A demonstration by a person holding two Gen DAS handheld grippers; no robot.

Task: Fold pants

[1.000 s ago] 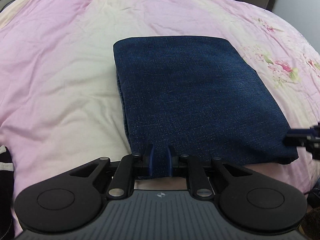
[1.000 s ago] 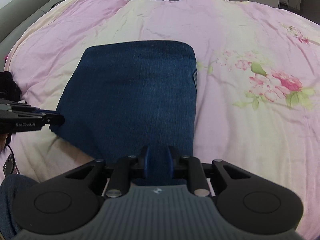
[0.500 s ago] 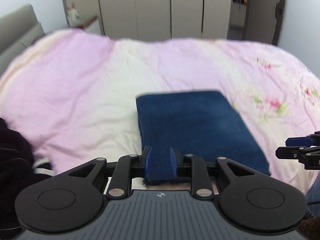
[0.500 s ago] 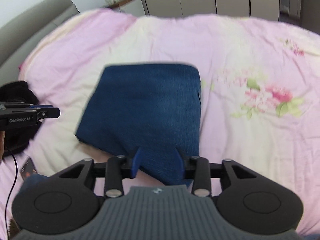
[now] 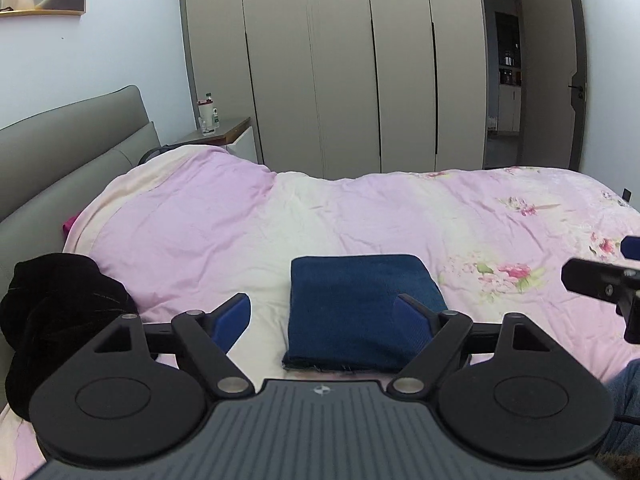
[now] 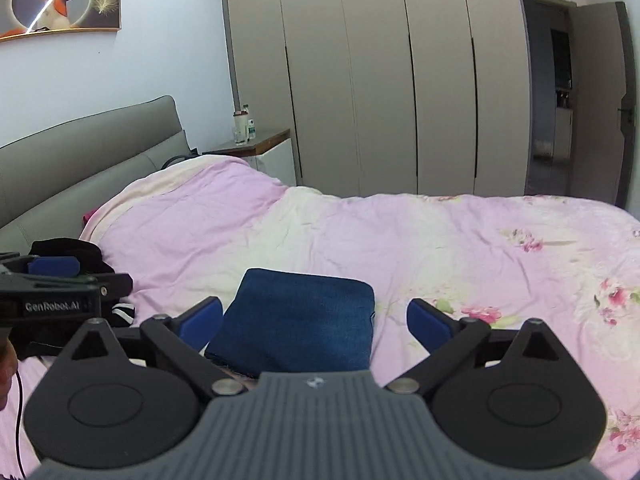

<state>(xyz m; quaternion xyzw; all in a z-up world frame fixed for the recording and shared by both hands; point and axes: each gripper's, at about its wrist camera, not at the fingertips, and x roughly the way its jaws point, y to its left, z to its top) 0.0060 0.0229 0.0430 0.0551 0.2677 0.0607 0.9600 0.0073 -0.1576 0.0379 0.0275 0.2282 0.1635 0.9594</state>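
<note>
On the rumpled pink floral duvet, folded dark-blue denim pants lie square-edged; my left tongs and right tongs hang released above.

Pale blue walls, beige wardrobe w/ tall doors, grey headboard, nightstand.

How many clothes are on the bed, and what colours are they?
Blue: 1, the folded pants
Black: 1, a heap of clothing by the headboard; how many pieces are in it cannot be told
Total: 2 on the quilt
</note>
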